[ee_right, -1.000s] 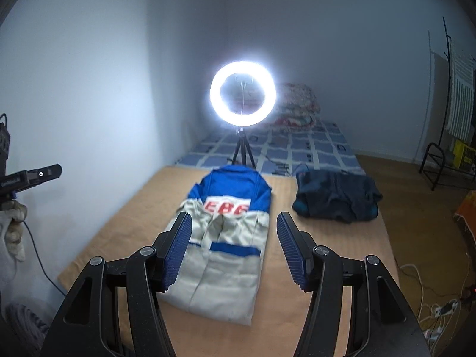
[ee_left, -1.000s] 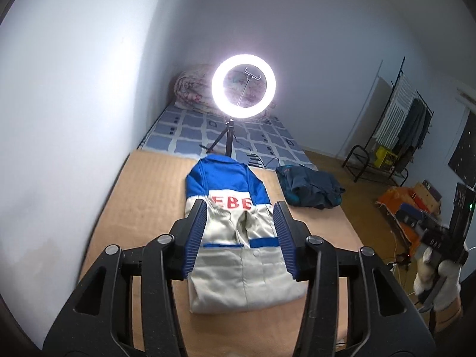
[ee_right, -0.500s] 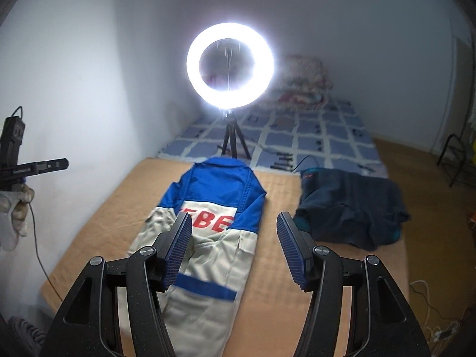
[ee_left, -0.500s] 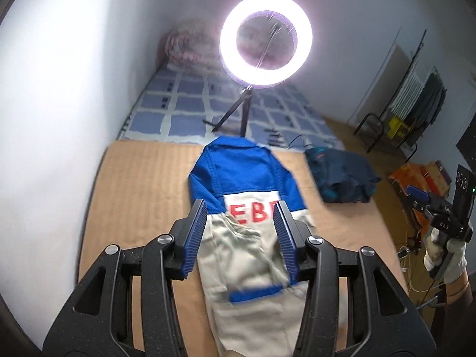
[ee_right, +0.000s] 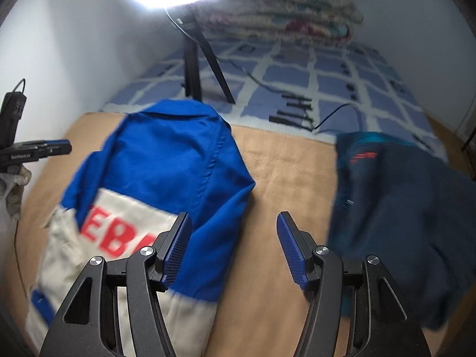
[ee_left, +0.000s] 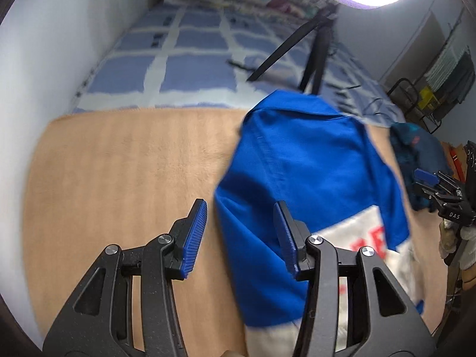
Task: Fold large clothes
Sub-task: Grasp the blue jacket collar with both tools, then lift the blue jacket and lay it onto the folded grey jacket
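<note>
A blue and cream jacket (ee_left: pixel 309 184) with red letters lies flat on the tan blanket (ee_left: pixel 125 172), sleeves folded in. My left gripper (ee_left: pixel 241 235) is open and empty, low over the jacket's left shoulder edge. In the right wrist view the jacket (ee_right: pixel 166 166) lies to the left, and my right gripper (ee_right: pixel 233 247) is open and empty, over its right shoulder edge and the bare blanket (ee_right: pixel 285 172). Each gripper shows at the edge of the other's view, the right one (ee_left: pixel 434 184) and the left one (ee_right: pixel 44 148).
A dark blue garment (ee_right: pixel 401 208) lies crumpled on the blanket to the right. A ring light on a black tripod (ee_right: pixel 193 68) stands just behind the jacket's collar. A checked blue mattress (ee_left: pixel 184 59) with folded quilts (ee_right: pixel 279 9) lies beyond. A clothes rack (ee_left: pixel 446 71) stands at far right.
Both grippers have moved forward and down toward the jacket's shoulders, which now fill the views. Both stay open.
</note>
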The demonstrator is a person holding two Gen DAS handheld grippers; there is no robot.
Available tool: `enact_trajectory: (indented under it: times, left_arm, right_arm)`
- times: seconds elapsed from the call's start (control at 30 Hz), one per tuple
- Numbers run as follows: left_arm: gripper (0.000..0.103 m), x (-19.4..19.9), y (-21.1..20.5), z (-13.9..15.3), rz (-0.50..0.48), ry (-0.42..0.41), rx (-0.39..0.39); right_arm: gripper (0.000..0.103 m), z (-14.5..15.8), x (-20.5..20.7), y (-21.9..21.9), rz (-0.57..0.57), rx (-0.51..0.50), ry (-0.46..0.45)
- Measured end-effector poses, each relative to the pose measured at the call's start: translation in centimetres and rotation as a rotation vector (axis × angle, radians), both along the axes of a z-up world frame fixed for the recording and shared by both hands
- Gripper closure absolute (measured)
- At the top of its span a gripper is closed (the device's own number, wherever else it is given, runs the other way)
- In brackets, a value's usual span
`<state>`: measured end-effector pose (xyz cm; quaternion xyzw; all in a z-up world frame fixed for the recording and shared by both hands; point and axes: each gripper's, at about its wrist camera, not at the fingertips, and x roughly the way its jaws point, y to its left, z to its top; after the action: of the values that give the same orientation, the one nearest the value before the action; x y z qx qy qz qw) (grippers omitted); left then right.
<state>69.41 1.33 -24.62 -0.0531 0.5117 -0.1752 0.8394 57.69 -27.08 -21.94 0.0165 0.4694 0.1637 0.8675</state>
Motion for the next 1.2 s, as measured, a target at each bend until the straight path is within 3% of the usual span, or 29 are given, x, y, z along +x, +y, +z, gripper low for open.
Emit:
enact_trajectory:
  times: [0.17,0.4,0.47,0.53,0.6,0.7,0.77,1.2]
  left_arm:
    - [0.056,3.0,-1.2,-3.4,-0.056,0.034,-0.004]
    - [0.056,4.2,-2.4,-4.2,-0.103,-0.012,-0.045]
    - [0.065,4.4,-2.9,-4.2,-0.113,-0.028,-0.043]
    - [0.085,4.3,-3.4,-4.3,-0.124,-0.026,-0.056]
    - [0.092,4.0,-4.0,-4.2,-0.130,-0.046,-0.025]
    - [0.098,3.2,-4.6,-3.3,-0.141,-0.079,0.010]
    - [0.099,2.7,-4.9,-2.6,-0.145,-0.112,0.023]
    - [0.102,-3.6,-3.5,3.7,-0.115,-0.270,0.002]
  right_arm:
    - [0.044,-3.0,3.9,1.2,0.021,0.038,0.030]
    - [0.044,-5.3,7.3,2.6,0.062,0.041,0.031]
    - [0.044,-5.3,7.4,2.4,0.056,0.074,0.020]
    - [0.051,-5.4,7.4,2.3,0.061,0.100,0.013]
    - [0.083,-5.3,7.2,2.3,0.077,0.147,0.021]
    - [0.098,-4.6,6.8,2.8,0.080,0.134,0.005]
    - [0.100,-3.7,6.1,3.1,0.089,0.135,-0.021]
    - [0.102,3.6,1.0,2.9,0.079,0.161,-0.168]
